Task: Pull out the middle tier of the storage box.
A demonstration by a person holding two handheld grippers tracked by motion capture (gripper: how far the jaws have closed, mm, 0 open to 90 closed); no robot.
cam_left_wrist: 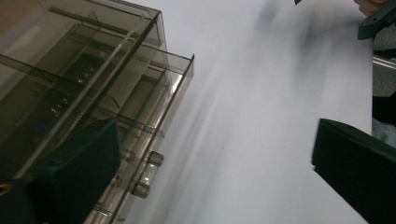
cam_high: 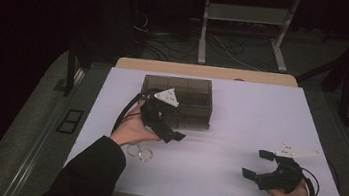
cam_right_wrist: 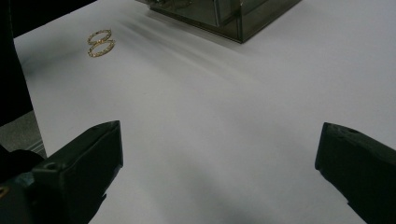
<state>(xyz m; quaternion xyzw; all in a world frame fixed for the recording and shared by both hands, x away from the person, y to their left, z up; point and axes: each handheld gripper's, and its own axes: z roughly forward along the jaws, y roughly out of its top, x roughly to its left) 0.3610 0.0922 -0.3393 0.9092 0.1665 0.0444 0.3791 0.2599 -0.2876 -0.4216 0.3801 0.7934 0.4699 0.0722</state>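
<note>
On the white tabletop (cam_high: 240,116) stands a smoky, see-through plastic organiser box (cam_high: 182,99) with inner compartments and small drawers, towards the far side and left of the middle. The left tool (cam_high: 170,134) is held just in front of the box's near face, tilted, its black jaws spread wide with nothing between them. In the left gripper view one jaw overlaps the box (cam_left_wrist: 88,93), where a drawer front with a clear bar handle on two round studs (cam_left_wrist: 147,172) stands a little out from the body; whether the jaw touches the box cannot be told.

Two thin gold-coloured rings (cam_high: 139,152) lie flat on the tabletop, touching each other, just beside the person's left wrist and near the front-left part of the white surface. In the right gripper view the rings (cam_right_wrist: 101,43) lie well beyond the jaws.

The right tool (cam_high: 258,165) hovers low over the near right of the tabletop, well apart from the box, jaws wide apart and empty.
</note>
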